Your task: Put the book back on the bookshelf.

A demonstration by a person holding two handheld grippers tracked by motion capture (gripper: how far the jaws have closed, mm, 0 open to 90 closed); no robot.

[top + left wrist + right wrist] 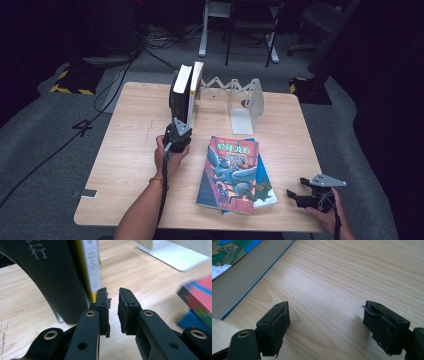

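Note:
Two books stand upright at the back of the table (135,160): a black one (178,97) (55,277) and a white one with a yellow edge (196,85) (91,267). My left gripper (180,125) (113,293) points at the foot of the white book. Its jaws are a narrow slit apart with nothing between them, and the left fingertip (102,293) is close against the book's lower corner. A colourful book (231,172) (200,290) lies flat on a blue one (266,189) (239,275). My right gripper (294,196) (327,312) stands open and empty over bare wood.
A white folding bookend (247,102) (172,255) stands right of the upright books, its zigzag bar reaching to them. Chair and desk legs, cables and floor markings lie beyond the table's far edge. The right gripper sits near the front right corner.

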